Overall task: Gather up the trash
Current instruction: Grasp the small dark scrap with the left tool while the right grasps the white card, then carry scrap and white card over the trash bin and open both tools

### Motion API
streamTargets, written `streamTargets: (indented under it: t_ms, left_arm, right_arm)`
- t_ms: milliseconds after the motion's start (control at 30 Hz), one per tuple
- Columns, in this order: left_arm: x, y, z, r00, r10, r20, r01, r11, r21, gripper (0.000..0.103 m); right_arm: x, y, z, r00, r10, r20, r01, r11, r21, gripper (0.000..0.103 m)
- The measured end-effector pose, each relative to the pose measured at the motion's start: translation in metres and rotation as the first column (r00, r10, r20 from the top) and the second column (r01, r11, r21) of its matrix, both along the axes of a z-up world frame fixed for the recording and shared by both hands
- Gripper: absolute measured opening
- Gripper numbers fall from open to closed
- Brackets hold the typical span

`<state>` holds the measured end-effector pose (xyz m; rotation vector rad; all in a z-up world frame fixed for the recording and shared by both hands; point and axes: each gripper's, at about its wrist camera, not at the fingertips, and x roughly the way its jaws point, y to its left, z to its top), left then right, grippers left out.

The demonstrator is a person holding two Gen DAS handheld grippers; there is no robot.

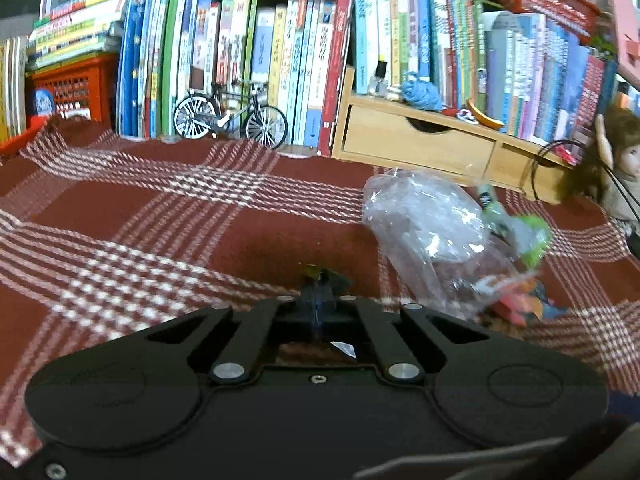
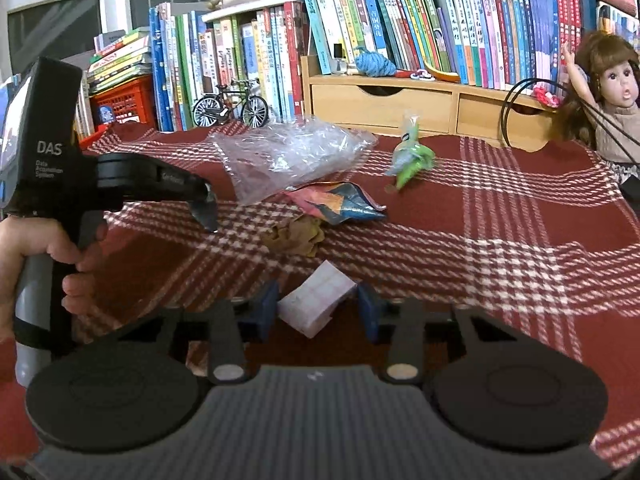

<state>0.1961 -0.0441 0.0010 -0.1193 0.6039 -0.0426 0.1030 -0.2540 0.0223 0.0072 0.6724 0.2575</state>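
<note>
Trash lies on a red checked cloth [image 2: 500, 216]. My right gripper [image 2: 318, 308] has its blue pads against both sides of a folded white-and-pink paper [image 2: 316, 304] on the cloth. Beyond it lie a crumpled brown scrap [image 2: 296, 236], a colourful wrapper [image 2: 340, 202], a green wrapper [image 2: 412, 158] and a clear plastic bag [image 2: 292, 152]. A hand holds my left gripper [image 2: 206, 212] at the left, shut, tips angled down just over the cloth. In the left wrist view the left gripper [image 1: 320, 280] is shut, with a tiny yellowish speck at its tips; the bag [image 1: 424, 220] lies to its right.
Along the back stand rows of books [image 2: 360, 20], a toy bicycle [image 2: 230, 106], a wooden drawer shelf [image 2: 384, 100] and a red basket [image 2: 124, 100]. A doll [image 2: 612, 92] with black cables sits at the right edge.
</note>
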Motion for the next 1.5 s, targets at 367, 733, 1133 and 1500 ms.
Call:
streamTargets:
  t_ms: [367, 733, 1133, 1500]
  left_arm:
    - [-0.1, 0.014, 0.029, 0.991, -0.127, 0.033, 0.127, 0.992, 0.008, 0.0]
    - [-0.234, 0.02, 0.041, 0.977, -0.211, 0.041, 0.21, 0.978, 0.016, 0.0]
    - [-0.365, 0.042, 0.022, 0.965, -0.261, 0.016, 0.261, 0.965, 0.002, 0.001]
    - [-0.408, 0.054, -0.036, 0.963, -0.209, -0.173, 0.219, 0.975, 0.038, 0.001]
  right_arm:
    - [-0.061, 0.004, 0.018, 0.999, 0.02, 0.029, -0.02, 1.0, 0.023, 0.047]
    - [-0.144, 0.023, 0.026, 0.997, 0.074, 0.037, -0.075, 0.996, 0.051, 0.047]
    - [-0.234, 0.045, 0.014, 0.985, 0.171, 0.007, -0.172, 0.983, 0.065, 0.047]
    - [-0.284, 0.06, -0.024, 0.973, 0.21, -0.097, -0.202, 0.976, 0.083, 0.047]
